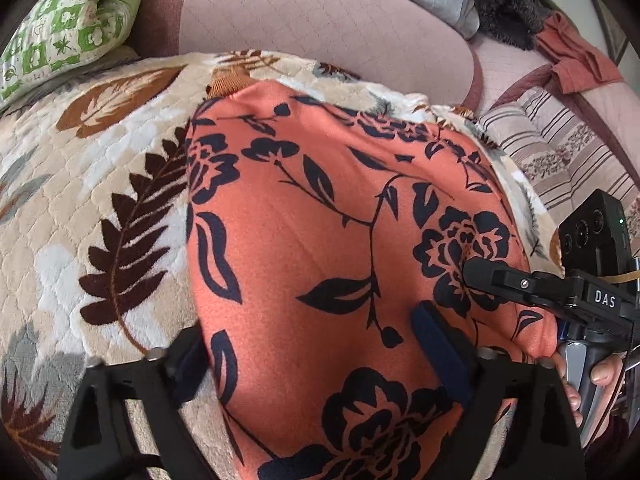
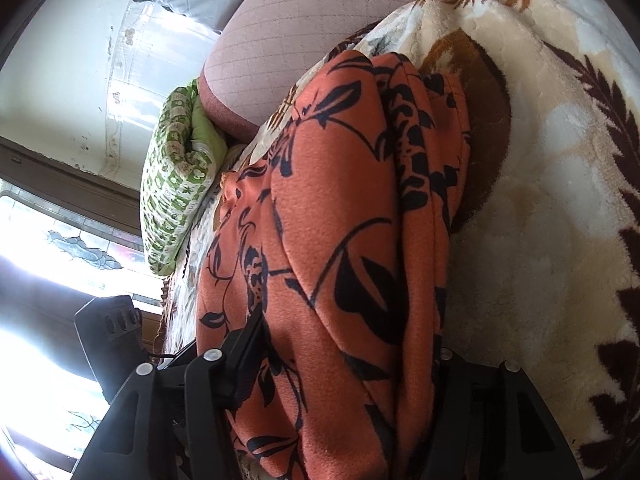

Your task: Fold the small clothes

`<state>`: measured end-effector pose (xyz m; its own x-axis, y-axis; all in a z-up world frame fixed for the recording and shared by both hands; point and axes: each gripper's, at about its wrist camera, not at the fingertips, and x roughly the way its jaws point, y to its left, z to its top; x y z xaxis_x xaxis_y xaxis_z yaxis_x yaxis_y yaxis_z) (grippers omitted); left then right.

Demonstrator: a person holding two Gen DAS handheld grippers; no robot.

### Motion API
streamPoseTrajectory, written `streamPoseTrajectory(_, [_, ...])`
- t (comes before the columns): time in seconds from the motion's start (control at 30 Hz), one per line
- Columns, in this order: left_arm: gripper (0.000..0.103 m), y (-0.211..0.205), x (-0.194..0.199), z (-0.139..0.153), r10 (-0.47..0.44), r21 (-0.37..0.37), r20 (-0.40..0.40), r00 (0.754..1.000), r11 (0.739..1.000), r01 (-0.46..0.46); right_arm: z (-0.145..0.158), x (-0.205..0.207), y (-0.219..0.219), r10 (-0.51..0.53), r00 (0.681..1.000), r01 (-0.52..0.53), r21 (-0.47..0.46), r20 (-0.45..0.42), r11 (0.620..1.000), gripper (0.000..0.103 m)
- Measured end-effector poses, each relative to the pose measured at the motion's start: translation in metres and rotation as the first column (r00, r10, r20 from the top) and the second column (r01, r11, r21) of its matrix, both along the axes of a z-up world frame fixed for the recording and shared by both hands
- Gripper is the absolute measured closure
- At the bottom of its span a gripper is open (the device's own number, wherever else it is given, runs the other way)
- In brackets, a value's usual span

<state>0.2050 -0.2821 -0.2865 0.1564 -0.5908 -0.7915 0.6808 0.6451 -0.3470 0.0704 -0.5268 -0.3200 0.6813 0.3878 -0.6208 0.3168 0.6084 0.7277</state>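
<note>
One orange floral garment lies part-folded on the leaf-print blanket, both tongs, left and right, straddling its near edge, grip unclear, more folds likely left.

Bed under a leaf-print blanket
An orange floral garment lies folded on the blanket; at the far left a green pillow rests, and a pink cushion sits behind.
</note>
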Motion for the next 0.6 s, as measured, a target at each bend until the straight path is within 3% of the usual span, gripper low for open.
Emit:
streamPoseTrajectory(0.03, [0.025,0.002,0.0,0.002,0.005,-0.009,0.004,1.0,1.0,-0.005,0.002,-0.001,0.001,-0.002,1.0,0.002,-0.007,0.002,1.0,0.045])
streamPoseTrajectory(0.1, [0.052,0.009,0.003,0.007,0.021,-0.037,0.001,1.0,0.999,-0.021,0.009,-0.001,0.004,0.005,1.0,-0.004,-0.026,0.013,1.0,0.049])
streamPoseTrajectory(0.17, [0.058,0.015,0.006,0.012,0.027,-0.062,-0.015,1.0,0.998,-0.028,0.017,-0.002,0.009,0.012,1.0,-0.011,-0.044,0.027,0.999,0.05])
streamPoseTrajectory(0.37, [0.061,0.021,0.002,0.021,0.038,-0.051,0.011,0.999,0.998,-0.037,0.034,-0.004,0.025,0.034,0.998,-0.03,-0.084,0.044,0.996,0.052])
streamPoseTrajectory(0.47, [0.062,0.027,0.001,0.027,0.042,-0.054,0.02,0.999,0.998,-0.041,0.029,-0.007,0.027,0.023,0.999,-0.021,-0.031,0.047,0.999,0.053])
streamPoseTrajectory(0.6, [0.062,0.039,0.001,0.041,0.064,-0.051,0.051,0.997,0.997,-0.061,0.035,-0.005,0.039,0.055,0.996,-0.053,-0.03,0.072,0.998,0.053])
